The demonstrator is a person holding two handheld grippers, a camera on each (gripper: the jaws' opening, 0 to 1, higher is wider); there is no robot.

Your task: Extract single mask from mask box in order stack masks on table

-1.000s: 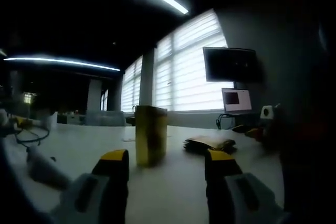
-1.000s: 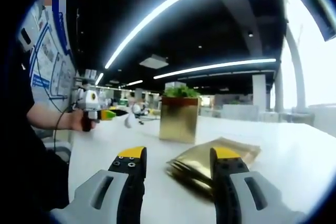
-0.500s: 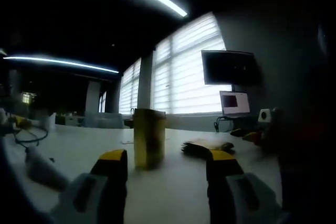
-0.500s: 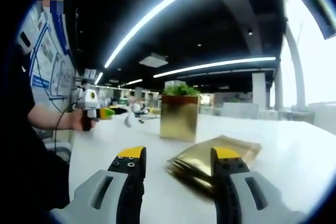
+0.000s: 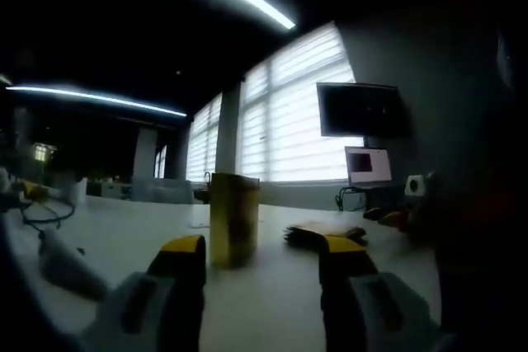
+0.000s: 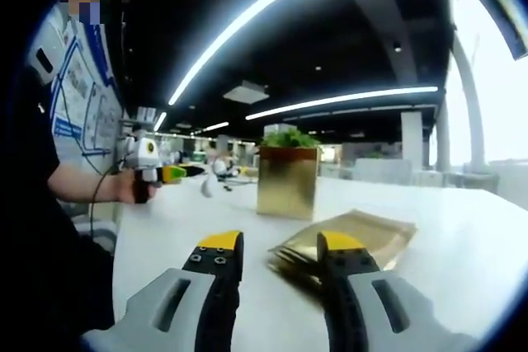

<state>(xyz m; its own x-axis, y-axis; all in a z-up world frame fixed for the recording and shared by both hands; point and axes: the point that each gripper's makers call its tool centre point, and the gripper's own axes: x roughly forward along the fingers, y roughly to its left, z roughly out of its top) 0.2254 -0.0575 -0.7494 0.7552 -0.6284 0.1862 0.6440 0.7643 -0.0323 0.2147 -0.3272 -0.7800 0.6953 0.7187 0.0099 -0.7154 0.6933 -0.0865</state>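
Several gold masks (image 6: pixel 346 241) lie stacked on the tabletop (image 6: pixel 462 261); mask box (image 6: pixel 287 183) waits; both hand-held grippers (image 6: pixel 280 253) (image 5: pixel 262 255) gape, holding nothing.

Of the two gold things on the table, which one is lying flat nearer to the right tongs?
The flat gold packet stack, just beyond the right tongs. The gold box stands upright farther back, with green at its top.
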